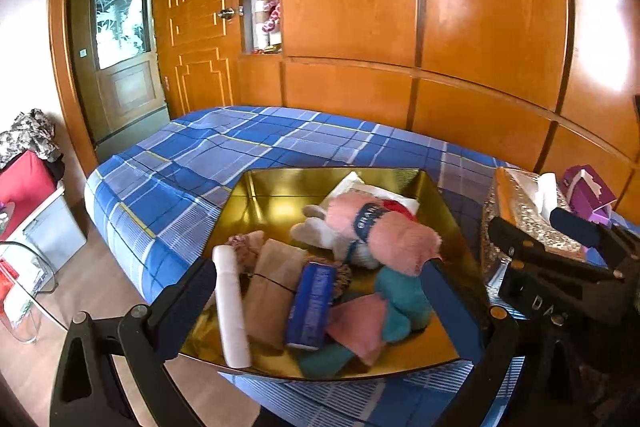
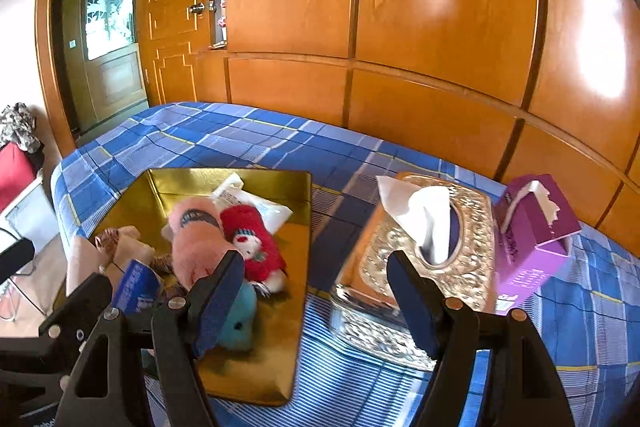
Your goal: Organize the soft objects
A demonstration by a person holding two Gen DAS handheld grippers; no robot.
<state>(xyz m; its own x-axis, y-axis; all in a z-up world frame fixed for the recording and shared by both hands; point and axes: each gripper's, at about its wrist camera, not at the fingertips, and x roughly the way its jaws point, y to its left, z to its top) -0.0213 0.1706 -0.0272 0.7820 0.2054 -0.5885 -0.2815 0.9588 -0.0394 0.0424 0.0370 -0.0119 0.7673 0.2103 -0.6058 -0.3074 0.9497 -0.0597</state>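
Observation:
A gold tray (image 1: 272,187) (image 2: 168,183) lies on the blue plaid bed (image 1: 208,151) (image 2: 280,143). It holds a pink plush (image 1: 384,231) (image 2: 196,235), a red plush (image 2: 252,239), a teal plush (image 1: 404,295) (image 2: 240,323), a white roll (image 1: 232,307), tan cloth (image 1: 272,291), a blue pack (image 1: 312,303) (image 2: 136,287) and a pink cloth (image 1: 356,323). My left gripper (image 1: 320,303) is open and empty above the tray's near side. My right gripper (image 2: 316,287) is open and empty between the tray and a silver tissue box (image 2: 420,267) (image 1: 524,215).
A purple tissue box (image 2: 532,243) (image 1: 588,191) lies right of the silver one. A wooden wardrobe wall (image 1: 440,7) stands behind the bed, a door (image 1: 120,47) at the left. A red bag (image 1: 20,183) and a glass table (image 1: 24,279) stand left of the bed.

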